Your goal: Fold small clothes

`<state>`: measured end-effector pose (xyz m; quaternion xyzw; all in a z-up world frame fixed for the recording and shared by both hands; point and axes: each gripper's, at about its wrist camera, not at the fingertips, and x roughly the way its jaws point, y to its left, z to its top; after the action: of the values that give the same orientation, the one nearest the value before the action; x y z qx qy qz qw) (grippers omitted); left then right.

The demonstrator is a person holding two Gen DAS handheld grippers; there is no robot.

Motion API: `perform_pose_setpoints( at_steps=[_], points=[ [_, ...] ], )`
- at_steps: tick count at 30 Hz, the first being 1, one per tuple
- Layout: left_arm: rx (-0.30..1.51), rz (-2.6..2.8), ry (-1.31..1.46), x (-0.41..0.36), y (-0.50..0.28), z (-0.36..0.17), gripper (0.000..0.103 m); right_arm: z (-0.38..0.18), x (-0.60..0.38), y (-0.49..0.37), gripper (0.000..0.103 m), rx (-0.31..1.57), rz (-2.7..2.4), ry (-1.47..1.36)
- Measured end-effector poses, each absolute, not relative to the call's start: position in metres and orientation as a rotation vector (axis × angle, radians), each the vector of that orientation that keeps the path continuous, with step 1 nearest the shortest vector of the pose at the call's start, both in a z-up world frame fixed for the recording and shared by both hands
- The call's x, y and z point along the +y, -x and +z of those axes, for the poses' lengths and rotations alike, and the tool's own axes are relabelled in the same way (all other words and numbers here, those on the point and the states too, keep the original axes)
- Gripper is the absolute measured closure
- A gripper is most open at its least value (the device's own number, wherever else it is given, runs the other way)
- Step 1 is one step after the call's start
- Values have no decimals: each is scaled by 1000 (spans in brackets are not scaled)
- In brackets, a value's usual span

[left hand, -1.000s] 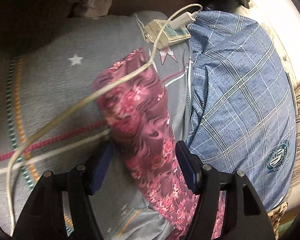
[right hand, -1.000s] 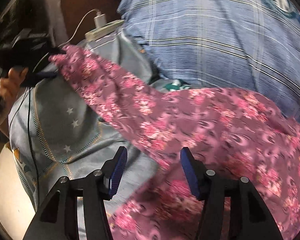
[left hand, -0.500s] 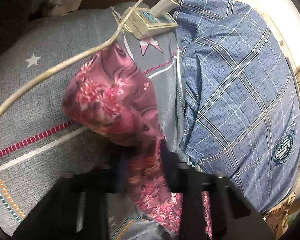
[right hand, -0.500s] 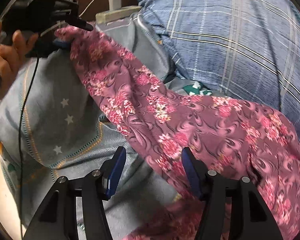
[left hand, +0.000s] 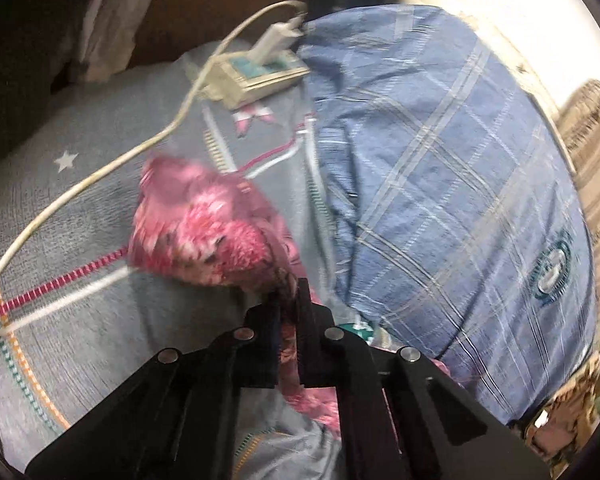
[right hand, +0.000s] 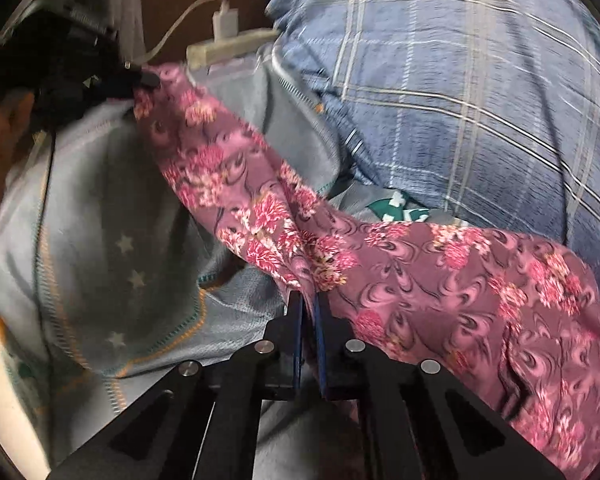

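Big blue plaid pillow [right hand: 440, 80] fills the upper right, grey star-print bedding [right hand: 112, 240] the left. The pink floral garment [right hand: 440, 280] stretches across both from upper left to lower right. Right gripper [right hand: 309, 308] has its jaws pinched tight on a fold at bottom centre; left gripper [left hand: 288, 300] is clamped on the bunched end too. White power strip [left hand: 256, 76] up top.

A grey star-patterned bedsheet [left hand: 80, 208] covers the bed. Beside it to the right lies a blue plaid pillow [left hand: 452, 184]. Behind the pillow's far corner sits a power strip [left hand: 256, 80] with white cable [left hand: 100, 172], against a dark brown headboard [left hand: 204, 12].
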<state>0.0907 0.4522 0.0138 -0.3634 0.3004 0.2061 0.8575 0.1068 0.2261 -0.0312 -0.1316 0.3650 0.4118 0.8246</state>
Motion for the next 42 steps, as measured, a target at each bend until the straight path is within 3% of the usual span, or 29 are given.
perform_pose_setpoints(
  at_steps=[17,26,32,34,36,38,40,42],
  points=[
    [694,229,506,287,-154,27,100,-29,73,-117,101,868,742,77],
    [891,119,471,174,-214,-51,100,-44,-51,-151,96,917,536,-52],
    [972,105,510,158,-213,-82,98,-41,-67,-159,96,905,550,-94],
    [983,88,534,163,-204,-80,94,-37,-63,-165,96,900,574,-109],
    [985,40,597,172,-189,-76,67,-33,-52,-174,95,901,614,-130],
    [964,36,630,182,-169,-67,52,-31,-38,-178,93,913,657,-154],
    [913,47,647,198,-143,-57,52,-29,-21,-190,84,940,713,-183],
    [876,72,671,216,-127,-53,46,-31,-4,-199,66,968,778,-235]
  ],
)
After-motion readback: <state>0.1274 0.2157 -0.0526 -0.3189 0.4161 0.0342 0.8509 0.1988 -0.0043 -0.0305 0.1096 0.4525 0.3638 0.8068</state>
